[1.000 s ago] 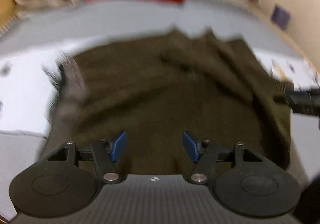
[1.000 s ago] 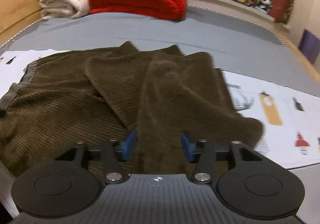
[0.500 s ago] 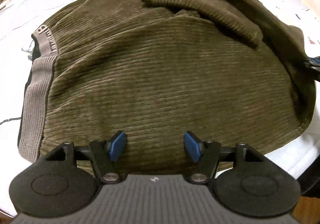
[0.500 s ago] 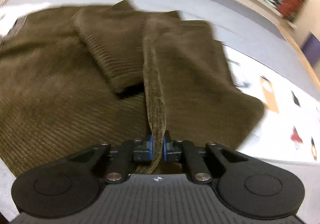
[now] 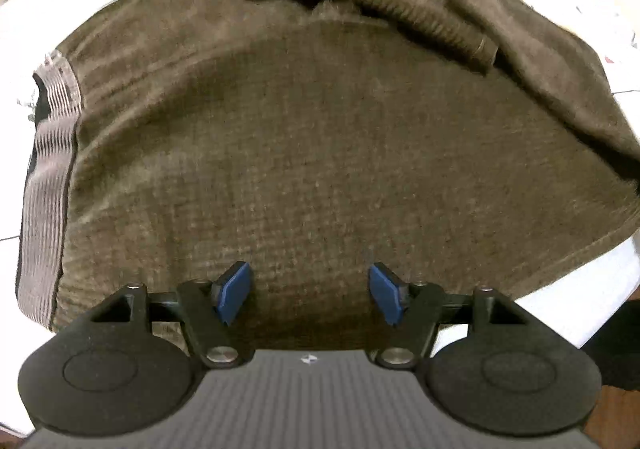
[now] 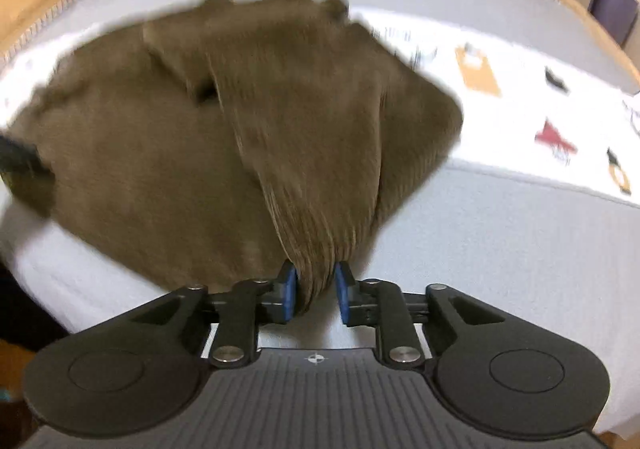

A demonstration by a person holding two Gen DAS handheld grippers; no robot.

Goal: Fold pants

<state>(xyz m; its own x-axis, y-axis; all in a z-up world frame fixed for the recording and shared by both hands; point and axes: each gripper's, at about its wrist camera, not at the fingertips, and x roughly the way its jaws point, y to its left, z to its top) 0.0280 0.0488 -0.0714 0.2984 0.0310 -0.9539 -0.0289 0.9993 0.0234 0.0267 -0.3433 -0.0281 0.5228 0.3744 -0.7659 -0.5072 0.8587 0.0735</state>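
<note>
Brown pants [image 6: 224, 153] bunched between right gripper [image 6: 315, 289] fingers; left gripper [image 5: 310, 291] spread.

left wrist view close above pants [image 5: 320, 137], right wrist view low, nearer their edge, both sharing them

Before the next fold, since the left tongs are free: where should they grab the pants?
Probably the near hem of the pants, just below the open left tongs, coming in low from the near side. The cloth lies flat there with a free edge, while the right tongs already pinch a bunched ridge of the pants.
</note>
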